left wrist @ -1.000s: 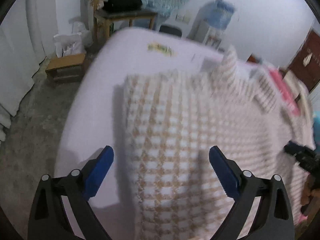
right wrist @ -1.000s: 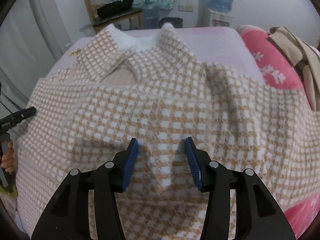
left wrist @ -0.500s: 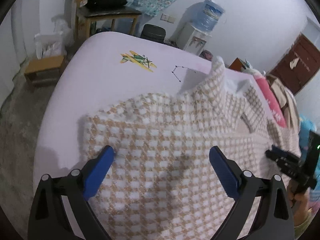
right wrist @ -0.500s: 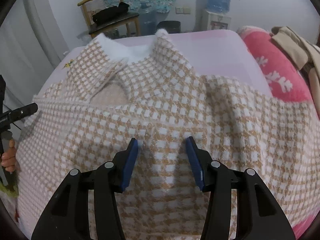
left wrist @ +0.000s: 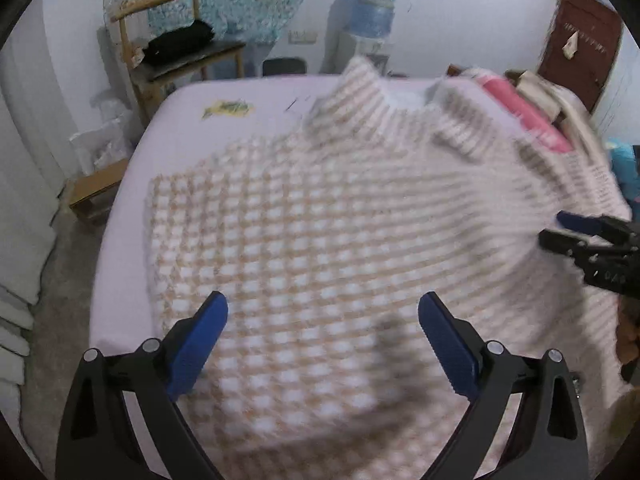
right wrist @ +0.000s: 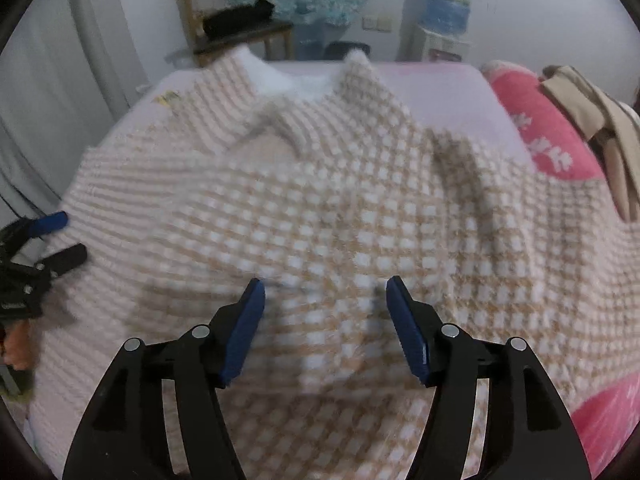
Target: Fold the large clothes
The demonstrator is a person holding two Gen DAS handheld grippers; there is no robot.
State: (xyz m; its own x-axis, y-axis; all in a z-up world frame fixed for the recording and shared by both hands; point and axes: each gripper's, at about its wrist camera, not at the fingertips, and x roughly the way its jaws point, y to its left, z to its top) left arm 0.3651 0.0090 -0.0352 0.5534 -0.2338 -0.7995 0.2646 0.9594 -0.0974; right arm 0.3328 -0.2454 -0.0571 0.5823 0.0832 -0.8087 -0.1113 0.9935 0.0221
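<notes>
A large beige-and-white checked fleece garment lies spread on a bed with a lilac sheet, collar at the far end. It fills the right wrist view too. My left gripper is open and empty above the garment's near left part. My right gripper is open and empty over the garment's middle; it also shows at the right edge of the left wrist view. The left gripper appears at the left edge of the right wrist view.
A pink blanket and beige clothes lie along the bed's right side. Beyond the bed stand a wooden chair, a water dispenser and a dark door. A low wooden stool sits on the floor at left.
The right gripper's jaws have opened wider over the garment. The left gripper has swung right, so the garment now sits centred in its view. Both views are blurred by motion.
</notes>
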